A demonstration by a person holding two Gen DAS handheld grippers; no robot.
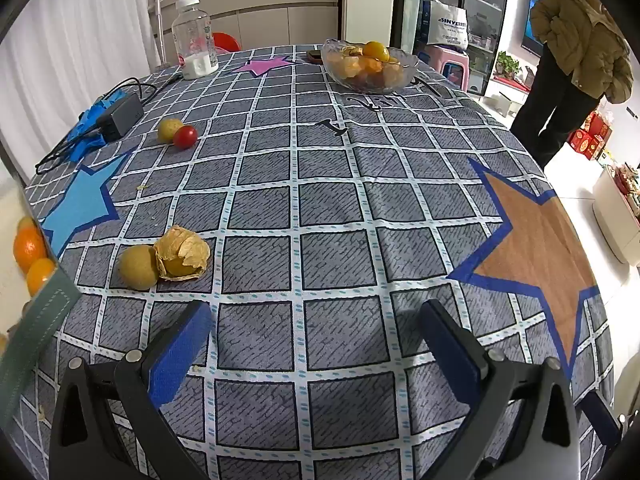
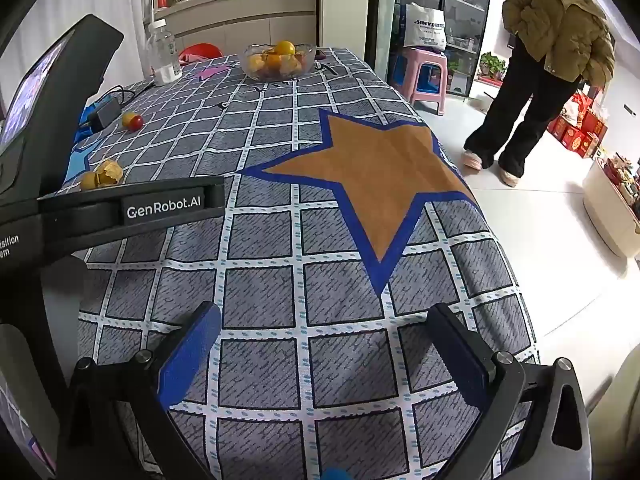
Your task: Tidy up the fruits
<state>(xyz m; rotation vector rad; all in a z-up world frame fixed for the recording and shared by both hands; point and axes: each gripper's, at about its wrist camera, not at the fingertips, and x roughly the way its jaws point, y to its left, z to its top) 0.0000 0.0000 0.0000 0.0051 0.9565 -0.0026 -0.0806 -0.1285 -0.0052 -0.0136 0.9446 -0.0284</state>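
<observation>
Both the left gripper point(image 1: 316, 344) and the right gripper point(image 2: 324, 344) hang with jaws wide apart above the grey checked tablecloth point(image 1: 340, 208); a clear glass bowl of orange fruits point(image 1: 370, 65) stands far.

Both views ride just behind a tool, tilted steeply down across the desk point(image 1: 340, 184) toward the glass bowl point(image 1: 370, 66) at twelve o'clock. The left wrist view sits close over the checked cloth; the right wrist view looks from further toward three o'clock, nearer the orange star point(image 2: 372, 168). They share bowl, star, and, probably distorted, the standing person point(image 2: 552, 60).
</observation>
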